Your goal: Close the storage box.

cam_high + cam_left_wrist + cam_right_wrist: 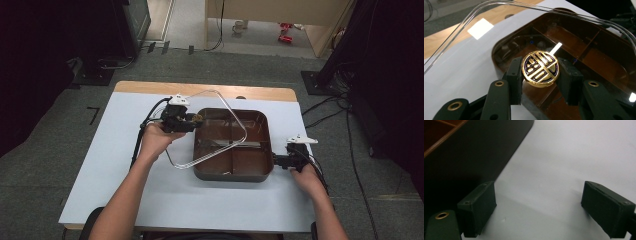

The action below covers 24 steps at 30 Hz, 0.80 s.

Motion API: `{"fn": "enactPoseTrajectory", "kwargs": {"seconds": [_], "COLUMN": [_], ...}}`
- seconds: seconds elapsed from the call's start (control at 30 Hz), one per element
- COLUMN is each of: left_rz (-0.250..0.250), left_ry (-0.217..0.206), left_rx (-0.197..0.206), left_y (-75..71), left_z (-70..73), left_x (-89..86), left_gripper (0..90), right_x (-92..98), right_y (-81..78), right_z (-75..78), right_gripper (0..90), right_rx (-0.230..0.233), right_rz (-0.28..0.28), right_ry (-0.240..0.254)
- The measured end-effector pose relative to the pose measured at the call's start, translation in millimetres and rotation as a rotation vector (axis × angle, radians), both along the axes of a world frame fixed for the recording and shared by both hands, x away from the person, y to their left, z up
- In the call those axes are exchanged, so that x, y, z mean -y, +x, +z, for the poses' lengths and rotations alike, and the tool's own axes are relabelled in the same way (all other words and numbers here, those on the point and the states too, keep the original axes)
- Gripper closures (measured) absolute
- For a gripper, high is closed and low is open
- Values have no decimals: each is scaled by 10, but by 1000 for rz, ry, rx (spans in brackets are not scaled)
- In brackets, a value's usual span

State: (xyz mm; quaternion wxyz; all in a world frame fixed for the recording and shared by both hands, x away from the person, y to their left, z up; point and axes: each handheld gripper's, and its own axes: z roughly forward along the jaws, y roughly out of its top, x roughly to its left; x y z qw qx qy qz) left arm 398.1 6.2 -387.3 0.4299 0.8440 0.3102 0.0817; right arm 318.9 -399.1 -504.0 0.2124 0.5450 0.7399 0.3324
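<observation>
A dark brown tray [233, 176] with inner dividers sits mid-table. Its clear lid [216, 107] hangs tilted over the tray's left half, lifted by a round gold knob [198, 119]. My left gripper [193, 122] is shut on that knob. In the left gripper view the knob [540, 68] sits squeezed between the pads of the left gripper [540, 75], with the lid [474, 50] and the tray [599, 57] beyond. My right gripper [278, 161] stands open at the tray's right front corner. The right gripper [539, 205] has bare table cover between its pads, the tray wall [461, 157] beside its left one.
A white cover [115, 165] lies over the wooden table [150, 87]. Grey carpet surrounds it, with cables [325, 107] and dark stands [100, 70] at the back corners. Black cables trail from both grippers.
</observation>
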Motion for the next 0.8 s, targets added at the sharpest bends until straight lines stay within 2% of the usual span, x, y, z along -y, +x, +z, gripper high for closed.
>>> {"fn": "enactPoseTrajectory", "kwargs": {"seconds": [0.07, 0.13, 0.17, 0.3, 0.43, 0.53, 0.7, 0.77, 0.8], "left_rz": [-15, -42, -42, -96, -118, -149, -210, -233, -260], "left_ry": [21, 63, 63, 59, 70, 55, 62, 77, 98], "left_rx": [-8, 18, 18, 11, 15, 16, 12, 13, 19], "left_y": [-3, -58, -58, -113, -112, -113, -83, -68, -65], "left_z": [-6, 16, 16, -5, -42, -82, -127, -138, -147], "left_x": [60, 190, 190, 353, 436, 521, 680, 748, 814], "left_gripper": [594, 594, 594, 593, 593, 593, 593, 593, 593], "right_x": [0, 1, 1, 3, 4, 7, 13, 13, 13], "right_y": [0, 0, 0, 2, 2, 4, 6, 6, 5], "right_z": [0, 0, 0, -1, -1, -1, 0, 0, 0], "right_gripper": [120, 119, 119, 117, 116, 111, 105, 105, 105], "right_rx": [0, 0, 0, -1, -1, -2, -4, -5, -5], "right_rz": [0, 2, 2, 2, 3, 5, 8, 8, 7], "right_ry": [0, 0, 0, 1, 3, 5, 14, 14, 14]}}
